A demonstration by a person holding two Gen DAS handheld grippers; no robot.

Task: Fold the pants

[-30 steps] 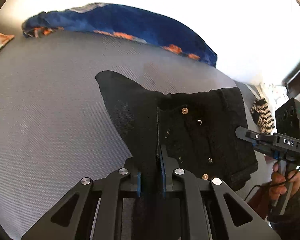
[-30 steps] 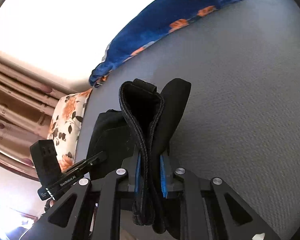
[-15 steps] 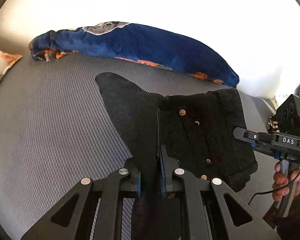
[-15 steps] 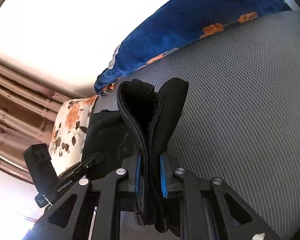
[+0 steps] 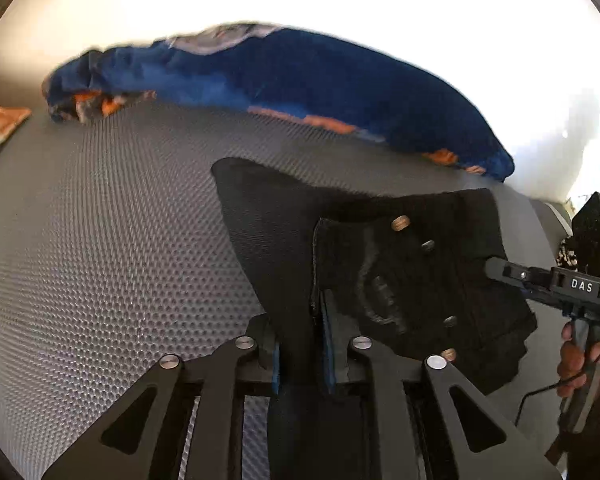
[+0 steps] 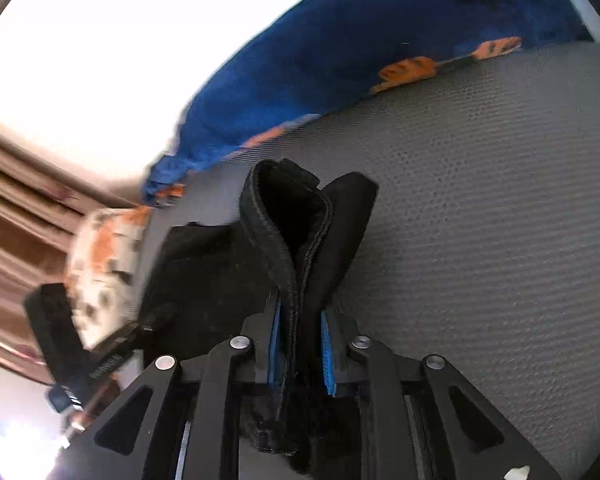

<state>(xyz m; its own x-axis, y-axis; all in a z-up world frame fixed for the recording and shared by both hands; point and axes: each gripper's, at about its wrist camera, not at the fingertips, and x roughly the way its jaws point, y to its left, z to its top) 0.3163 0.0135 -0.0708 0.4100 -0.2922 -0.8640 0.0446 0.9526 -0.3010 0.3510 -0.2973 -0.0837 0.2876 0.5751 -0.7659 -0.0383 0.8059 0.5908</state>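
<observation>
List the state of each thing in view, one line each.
black pants: bunched, lifted, held by both grippers.
left gripper: jaws opening, pants fabric between them.
right gripper: shut on the thick pants edge.
blue blanket: heaped along the far edge of the grey surface.
floral pillow: lying at the surface's corner.

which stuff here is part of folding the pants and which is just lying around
In the job:
- black pants
- left gripper, jaws opening, pants between them
- right gripper, clamped on the pants
- grey bed surface

Lying about:
- blue blanket
- floral pillow
- curtains
</observation>
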